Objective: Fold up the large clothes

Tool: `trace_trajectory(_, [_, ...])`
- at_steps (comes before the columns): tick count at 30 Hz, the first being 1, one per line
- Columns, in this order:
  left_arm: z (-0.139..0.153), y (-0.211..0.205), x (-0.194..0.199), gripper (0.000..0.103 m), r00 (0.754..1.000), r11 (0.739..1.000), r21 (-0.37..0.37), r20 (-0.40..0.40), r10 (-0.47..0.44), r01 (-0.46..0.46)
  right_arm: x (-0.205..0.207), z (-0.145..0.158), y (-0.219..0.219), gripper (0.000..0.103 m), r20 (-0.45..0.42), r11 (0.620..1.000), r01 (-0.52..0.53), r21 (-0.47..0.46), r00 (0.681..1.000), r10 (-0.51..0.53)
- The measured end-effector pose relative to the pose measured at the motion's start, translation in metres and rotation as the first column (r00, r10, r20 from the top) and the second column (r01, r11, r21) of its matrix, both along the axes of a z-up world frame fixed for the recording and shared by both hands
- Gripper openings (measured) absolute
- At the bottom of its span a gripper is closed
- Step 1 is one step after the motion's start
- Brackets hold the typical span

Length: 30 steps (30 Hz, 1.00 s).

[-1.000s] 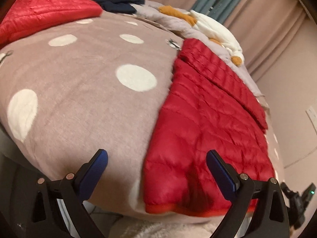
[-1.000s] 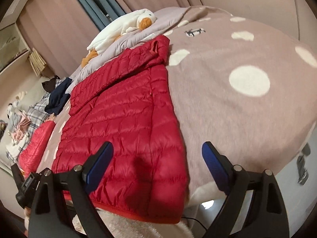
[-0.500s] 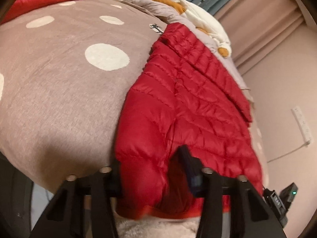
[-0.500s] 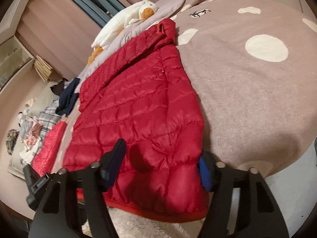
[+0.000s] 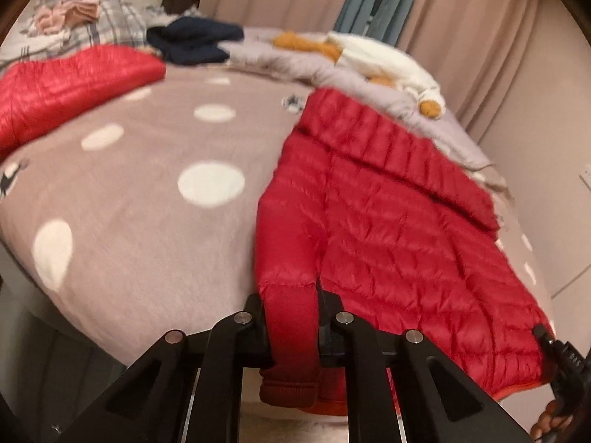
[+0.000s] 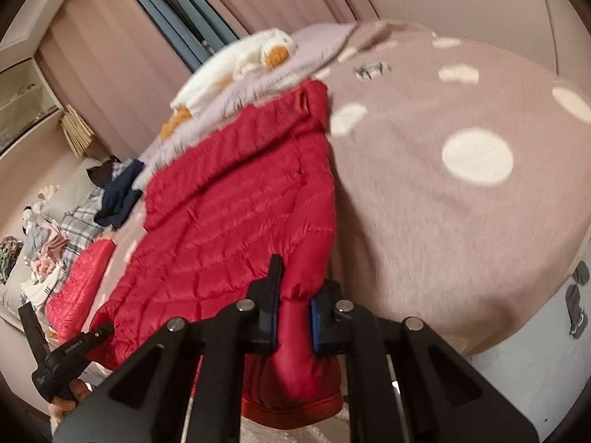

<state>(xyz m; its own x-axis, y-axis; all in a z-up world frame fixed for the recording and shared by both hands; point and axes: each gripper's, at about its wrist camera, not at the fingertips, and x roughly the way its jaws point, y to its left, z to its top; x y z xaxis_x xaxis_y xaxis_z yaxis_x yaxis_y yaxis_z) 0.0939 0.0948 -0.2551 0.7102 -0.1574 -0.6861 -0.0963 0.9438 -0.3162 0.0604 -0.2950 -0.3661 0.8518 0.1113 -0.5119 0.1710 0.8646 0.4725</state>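
Left claw (image 5: 290,323): its jaws are closing, pinching one corner of the hem of the red down jacket (image 5: 399,229).
Right claw (image 6: 291,317): closing too, clamped on the other hem corner.
Jacket place: flat on the dotted bed cover (image 5: 140,199), stretching away ahead of both claws.
Handling: probably light, puffy and slippery; it may slide out.
Hold: best on the hem band, deep between the pads.

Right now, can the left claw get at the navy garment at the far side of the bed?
Probably not: the left claw is closing on the red jacket, and the navy garment lies far across the blanket.
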Motion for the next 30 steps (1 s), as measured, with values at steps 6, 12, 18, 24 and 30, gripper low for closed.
trace_trajectory(6, [0.032, 0.006, -0.008, 0.011, 0.996, 0.999, -0.042, 0.09, 0.011, -0.007, -0.013, 0.036, -0.004, 0.012, 0.087, 1.0, 0.014, -0.005, 0.996, -0.013])
trace_trajectory(12, [0.074, 0.002, -0.026, 0.01, 0.977, 0.999, -0.032, 0.213, -0.005, 0.012, -0.029, 0.074, -0.002, 0.012, 0.186, 0.998, 0.023, -0.055, 0.982, -0.012])
trace_trajectory(18, [0.113, 0.009, -0.049, 0.01, 0.946, 0.997, -0.072, 0.324, 0.009, 0.016, -0.055, 0.11, -0.003, 0.013, 0.291, 0.996, 0.032, -0.082, 0.957, -0.007])
trace_trajectory(24, [0.14, 0.017, -0.073, 0.01, 0.913, 0.995, -0.091, 0.408, 0.011, 0.029, -0.079, 0.136, 0.0, 0.013, 0.378, 0.997, 0.034, -0.07, 0.926, -0.005])
trace_trajectory(30, [0.16, 0.016, -0.097, 0.01, 0.867, 0.999, -0.045, 0.498, 0.003, 0.023, -0.1, 0.158, 0.011, 0.013, 0.453, 0.993, 0.048, -0.106, 0.892, 0.006])
